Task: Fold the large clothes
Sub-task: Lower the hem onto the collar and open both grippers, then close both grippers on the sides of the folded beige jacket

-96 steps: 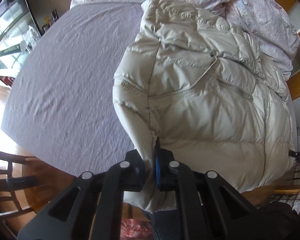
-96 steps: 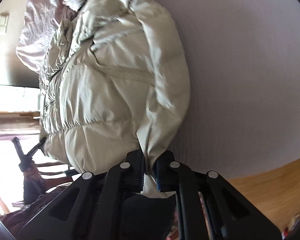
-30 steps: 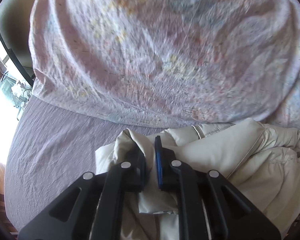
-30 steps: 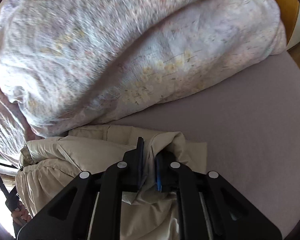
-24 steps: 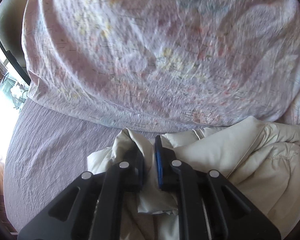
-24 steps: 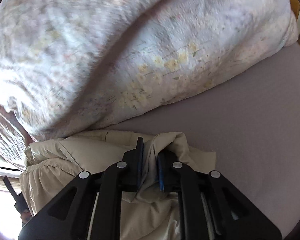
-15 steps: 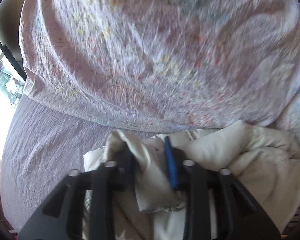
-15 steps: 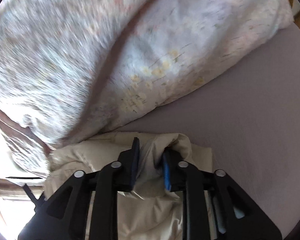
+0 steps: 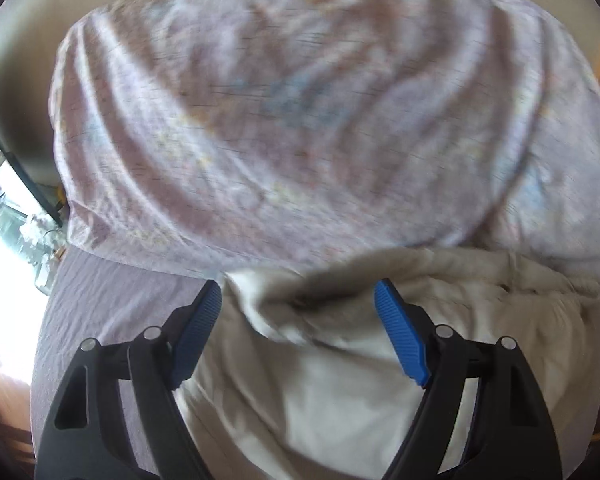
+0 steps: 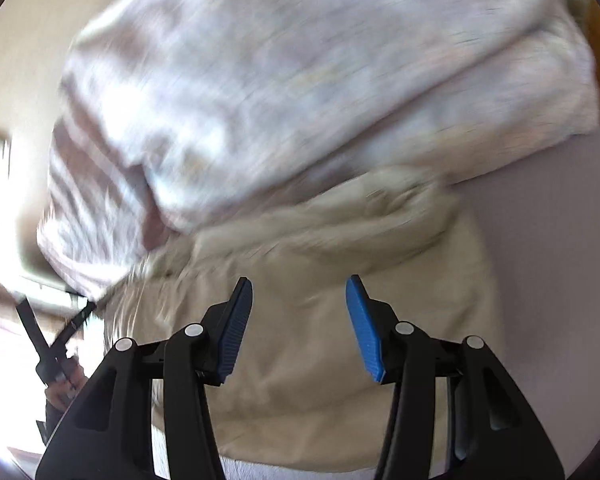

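Observation:
A cream puffer jacket [image 9: 332, 360] lies folded over on the lilac bed sheet [image 9: 112, 296], its far edge against the bedding pile. My left gripper [image 9: 298, 296] is open above the jacket's folded edge, holding nothing. In the right wrist view the jacket [image 10: 340, 264] lies below my right gripper [image 10: 300, 290], which is open too and empty. Both views are blurred by motion.
A big floral duvet [image 9: 292, 128] is heaped at the head of the bed, right behind the jacket; it also fills the right wrist view [image 10: 300, 80]. The lilac sheet [image 10: 552, 216] lies to the right. The other hand-held gripper [image 10: 52, 344] shows at the left.
Both grippers were shut on the jacket's hem and carried it up over the jacket to the duvet. Now both have opened, let the fabric drop, and are pulling back.

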`<state>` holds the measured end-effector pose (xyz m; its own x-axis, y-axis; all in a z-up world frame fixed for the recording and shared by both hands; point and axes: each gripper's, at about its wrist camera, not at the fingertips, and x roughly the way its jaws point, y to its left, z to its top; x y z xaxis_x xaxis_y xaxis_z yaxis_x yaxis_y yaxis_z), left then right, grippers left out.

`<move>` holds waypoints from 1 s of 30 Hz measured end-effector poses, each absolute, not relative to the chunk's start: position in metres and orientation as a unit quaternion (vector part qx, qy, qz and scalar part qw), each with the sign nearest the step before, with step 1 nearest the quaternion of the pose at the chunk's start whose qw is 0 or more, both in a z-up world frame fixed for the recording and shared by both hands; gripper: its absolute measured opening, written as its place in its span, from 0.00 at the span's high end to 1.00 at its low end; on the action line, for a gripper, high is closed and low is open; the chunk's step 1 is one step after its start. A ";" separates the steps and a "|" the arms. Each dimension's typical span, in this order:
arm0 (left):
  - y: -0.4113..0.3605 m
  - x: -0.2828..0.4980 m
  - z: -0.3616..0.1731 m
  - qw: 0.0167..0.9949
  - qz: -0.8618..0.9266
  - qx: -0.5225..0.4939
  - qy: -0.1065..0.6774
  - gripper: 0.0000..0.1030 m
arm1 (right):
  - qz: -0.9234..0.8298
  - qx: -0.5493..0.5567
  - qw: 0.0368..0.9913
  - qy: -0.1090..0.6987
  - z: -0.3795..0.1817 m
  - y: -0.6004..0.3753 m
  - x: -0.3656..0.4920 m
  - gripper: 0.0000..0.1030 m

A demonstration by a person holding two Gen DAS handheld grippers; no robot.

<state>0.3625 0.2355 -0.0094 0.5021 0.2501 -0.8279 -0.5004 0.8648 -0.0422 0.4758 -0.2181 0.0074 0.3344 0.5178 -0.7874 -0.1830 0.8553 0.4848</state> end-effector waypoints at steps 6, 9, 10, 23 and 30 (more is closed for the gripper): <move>0.181 0.364 -0.015 0.867 0.177 -0.099 0.456 0.23 | 0.249 0.080 0.790 0.554 -0.005 -0.149 0.455 0.51; 0.166 0.365 -0.017 0.869 0.169 -0.081 0.458 0.22 | 0.227 0.011 0.798 0.559 -0.018 -0.117 0.450 0.57; 0.161 0.365 -0.018 0.870 0.167 -0.073 0.458 0.22 | 0.219 -0.004 0.801 0.557 -0.023 -0.108 0.452 0.75; 0.169 0.369 -0.034 0.866 0.176 -0.076 0.461 0.20 | 0.147 -0.008 0.840 0.522 -0.033 -0.074 0.490 0.97; 0.174 0.373 -0.051 0.860 0.197 -0.078 0.464 0.15 | 0.139 0.006 0.830 0.539 -0.059 -0.075 0.502 0.93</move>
